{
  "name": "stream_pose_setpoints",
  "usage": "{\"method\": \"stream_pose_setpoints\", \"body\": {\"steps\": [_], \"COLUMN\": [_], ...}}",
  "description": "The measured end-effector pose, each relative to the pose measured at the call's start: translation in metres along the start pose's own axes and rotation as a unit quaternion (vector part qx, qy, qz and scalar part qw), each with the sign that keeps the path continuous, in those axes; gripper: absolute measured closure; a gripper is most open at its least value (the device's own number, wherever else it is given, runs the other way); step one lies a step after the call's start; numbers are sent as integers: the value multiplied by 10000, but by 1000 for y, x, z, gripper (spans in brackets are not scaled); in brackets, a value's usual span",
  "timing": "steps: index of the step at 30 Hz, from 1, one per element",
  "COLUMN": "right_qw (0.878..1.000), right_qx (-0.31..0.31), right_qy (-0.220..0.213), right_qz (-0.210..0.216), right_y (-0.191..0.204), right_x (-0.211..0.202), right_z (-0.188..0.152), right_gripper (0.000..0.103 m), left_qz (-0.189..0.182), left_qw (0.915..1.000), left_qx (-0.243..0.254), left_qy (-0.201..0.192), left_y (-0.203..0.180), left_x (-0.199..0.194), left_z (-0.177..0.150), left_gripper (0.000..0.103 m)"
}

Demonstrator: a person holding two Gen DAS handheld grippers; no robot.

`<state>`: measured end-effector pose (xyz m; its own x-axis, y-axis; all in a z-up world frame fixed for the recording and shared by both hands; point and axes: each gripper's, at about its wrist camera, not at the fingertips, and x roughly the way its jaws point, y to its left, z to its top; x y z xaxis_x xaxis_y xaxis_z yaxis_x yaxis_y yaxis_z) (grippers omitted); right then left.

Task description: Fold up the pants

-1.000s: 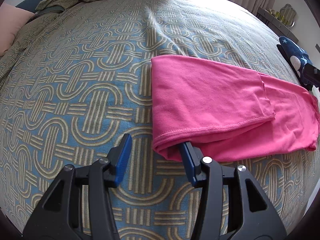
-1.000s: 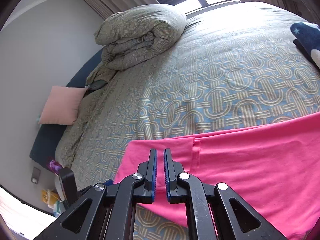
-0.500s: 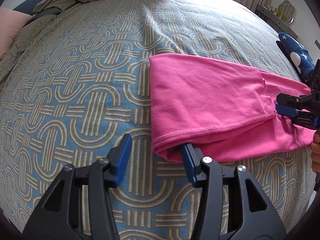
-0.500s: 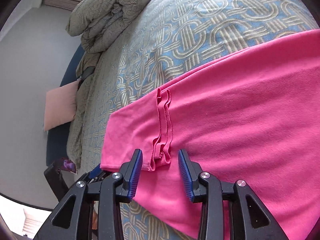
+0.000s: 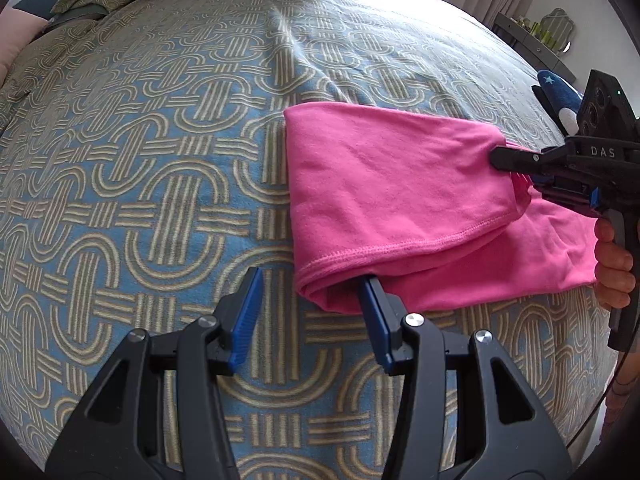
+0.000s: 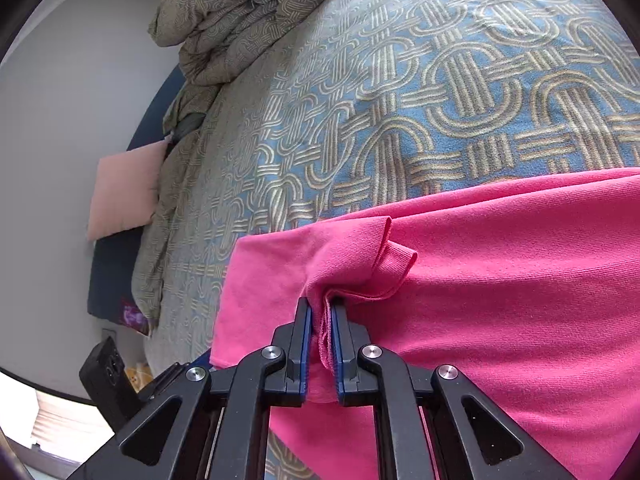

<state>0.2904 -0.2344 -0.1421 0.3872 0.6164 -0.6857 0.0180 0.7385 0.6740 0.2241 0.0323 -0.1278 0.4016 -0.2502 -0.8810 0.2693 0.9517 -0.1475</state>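
Note:
Pink pants (image 5: 392,196) lie folded on the patterned bedspread (image 5: 140,160). My left gripper (image 5: 310,296) is open at the near folded corner, its right finger (image 5: 374,312) touching the fold's edge and its left finger on the bedspread. My right gripper (image 6: 320,312) is shut on the hem of the pants' upper layer (image 6: 384,256), which bunches above the fingertips. It also shows in the left wrist view (image 5: 516,164) at the right, pinching the far end of the upper layer.
A rolled duvet (image 6: 240,12) lies at the head of the bed beside a pink pillow (image 6: 124,192). A dark blue starred cloth (image 5: 560,96) lies at the bed's right edge. A shelf (image 5: 536,36) stands by the wall.
My right gripper came down over the hem of the upper layer, opened around it, and shut on it, lifting it slightly. My left gripper stayed open in place.

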Motion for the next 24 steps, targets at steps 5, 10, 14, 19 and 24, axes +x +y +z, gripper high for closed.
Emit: {"method": "stream_pose_setpoints", "body": {"steps": [5,10,14,19,24], "right_qw": [9988,9948,9920,9917,9937], "right_qx": [-305,-718,-858,-622,-120], "right_qy": [-388,-721,-929,-1065,-819], "right_qz": [37,43,-46,-362,-750], "right_y": [27,64,72,46,-7], "right_x": [-28,-60,-86,-107,-102], "right_z": [-3,-8,-13,-17,-21], "right_gripper": [95,95,95,95,95], "left_qz": [269,212,119,-202,-382], "left_qw": [9992,9996,9996,9989,9982], "left_qx": [293,-99,85,397,457], "left_qy": [-83,-133,-226,-165,-67], "left_y": [-9,-2,-10,-28,-35], "left_x": [2,2,-7,-15,-18], "left_z": [0,8,7,3,4], "left_gripper": [48,48,48,48,48]}}
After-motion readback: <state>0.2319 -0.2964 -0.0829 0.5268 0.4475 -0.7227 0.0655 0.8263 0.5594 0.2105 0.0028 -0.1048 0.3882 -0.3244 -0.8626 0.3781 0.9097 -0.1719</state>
